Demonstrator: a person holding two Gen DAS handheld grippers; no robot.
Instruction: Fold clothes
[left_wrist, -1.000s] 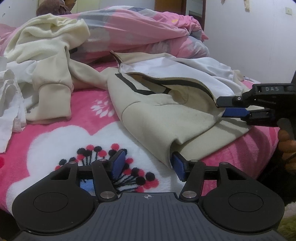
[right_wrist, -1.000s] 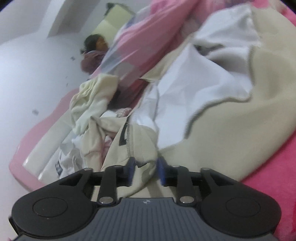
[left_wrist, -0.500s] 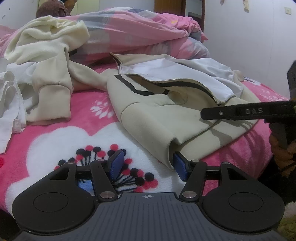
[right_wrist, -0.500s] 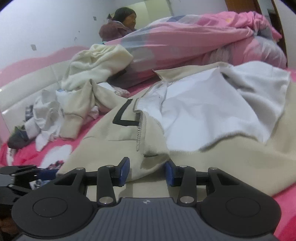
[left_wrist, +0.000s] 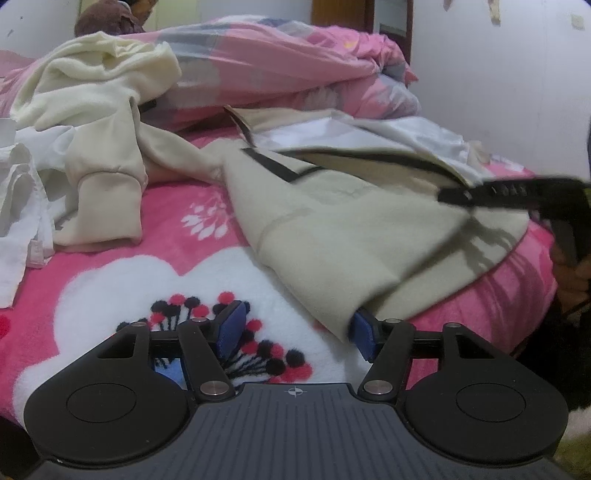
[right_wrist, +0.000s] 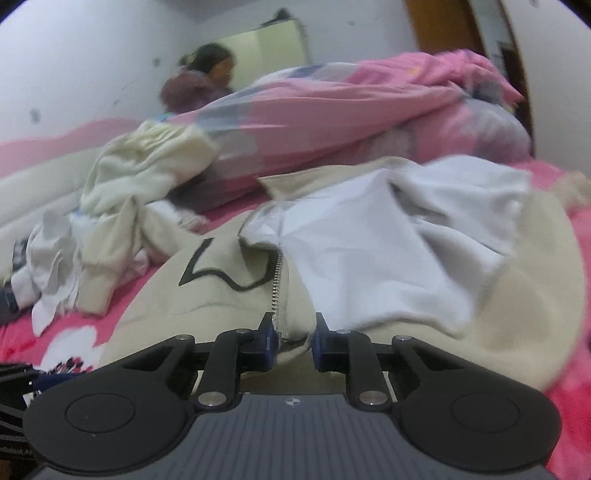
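Beige jacket is lying open on the pink blanket, white lining up, at about 1 o'clock from the left gripper. Left gripper's fingers are spreading wide, holding nothing, right pad touching the jacket's corner. Right gripper is pinching the jacket's zipper edge. Cream sweater is piling at 10 o'clock; pink quilt is sitting at 12.
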